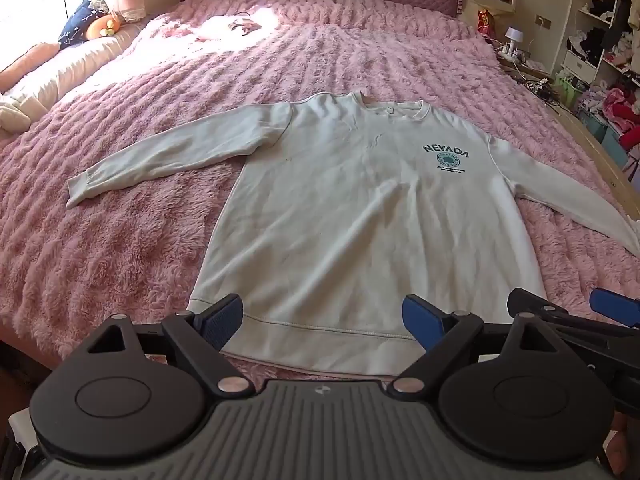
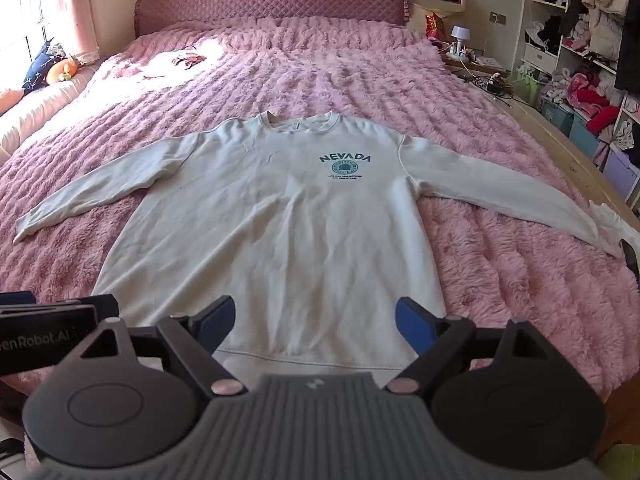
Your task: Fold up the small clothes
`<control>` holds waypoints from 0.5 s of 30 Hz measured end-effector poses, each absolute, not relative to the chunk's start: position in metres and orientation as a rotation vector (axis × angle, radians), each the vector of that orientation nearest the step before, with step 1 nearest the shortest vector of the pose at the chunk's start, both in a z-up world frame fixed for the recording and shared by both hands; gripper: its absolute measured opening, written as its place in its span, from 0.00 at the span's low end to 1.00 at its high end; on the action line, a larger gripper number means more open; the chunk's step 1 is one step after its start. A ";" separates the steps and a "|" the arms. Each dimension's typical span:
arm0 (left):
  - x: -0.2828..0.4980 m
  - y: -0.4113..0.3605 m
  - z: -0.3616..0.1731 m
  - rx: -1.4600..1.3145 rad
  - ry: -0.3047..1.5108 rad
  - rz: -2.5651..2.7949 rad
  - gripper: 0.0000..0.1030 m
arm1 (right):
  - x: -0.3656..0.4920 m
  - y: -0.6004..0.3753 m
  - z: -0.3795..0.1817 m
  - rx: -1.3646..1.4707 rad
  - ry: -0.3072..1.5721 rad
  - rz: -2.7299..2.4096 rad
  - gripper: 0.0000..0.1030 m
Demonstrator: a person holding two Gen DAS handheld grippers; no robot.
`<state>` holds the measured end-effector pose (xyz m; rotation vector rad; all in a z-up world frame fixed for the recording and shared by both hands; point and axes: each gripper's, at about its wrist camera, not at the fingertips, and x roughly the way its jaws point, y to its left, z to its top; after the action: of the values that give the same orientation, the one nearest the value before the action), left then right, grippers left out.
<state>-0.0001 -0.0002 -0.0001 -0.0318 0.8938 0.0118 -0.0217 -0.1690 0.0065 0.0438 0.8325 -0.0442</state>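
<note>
A white long-sleeved sweatshirt (image 1: 344, 216) (image 2: 280, 232) with a green NEVADA print lies flat and face up on the pink fluffy bedspread (image 1: 120, 240) (image 2: 500, 280), both sleeves spread out sideways, hem toward me. My left gripper (image 1: 322, 318) hovers open over the hem, its blue pads wide apart with nothing between them. My right gripper (image 2: 314, 320) is open too, above the hem near the shirt's middle, gripping nothing. In the left wrist view the right gripper's fingers (image 1: 612, 306) show at the right edge.
A quilted pink headboard (image 2: 272, 0) stands at the far end. A small garment (image 2: 188, 60) lies in the sunlit patch near the pillows. Cushions (image 1: 84, 20) line the left side. A cluttered nightstand (image 2: 472, 56) and shelves of clothes (image 2: 592, 60) stand to the right of the bed.
</note>
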 end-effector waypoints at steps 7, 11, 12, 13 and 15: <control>0.001 -0.001 0.000 -0.036 0.900 0.007 1.00 | -0.021 -0.169 0.006 0.042 0.832 -0.043 0.81; -0.001 -0.003 -0.002 -0.040 0.898 0.011 1.00 | -0.021 -0.170 0.007 0.043 0.829 -0.046 0.81; -0.001 -0.004 -0.002 -0.042 0.899 0.012 1.00 | -0.021 -0.170 0.007 0.043 0.829 -0.046 0.81; -0.001 -0.003 -0.002 -0.038 0.896 0.009 1.00 | -0.021 -0.170 0.007 0.042 0.829 -0.046 0.81; -0.001 -0.003 -0.002 -0.040 0.898 0.008 1.00 | -0.021 -0.169 0.007 0.043 0.830 -0.045 0.81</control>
<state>-0.0008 -0.0030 -0.0025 -0.0402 0.8982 0.0083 -0.0208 -0.1693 0.0066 0.0427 0.8300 -0.0446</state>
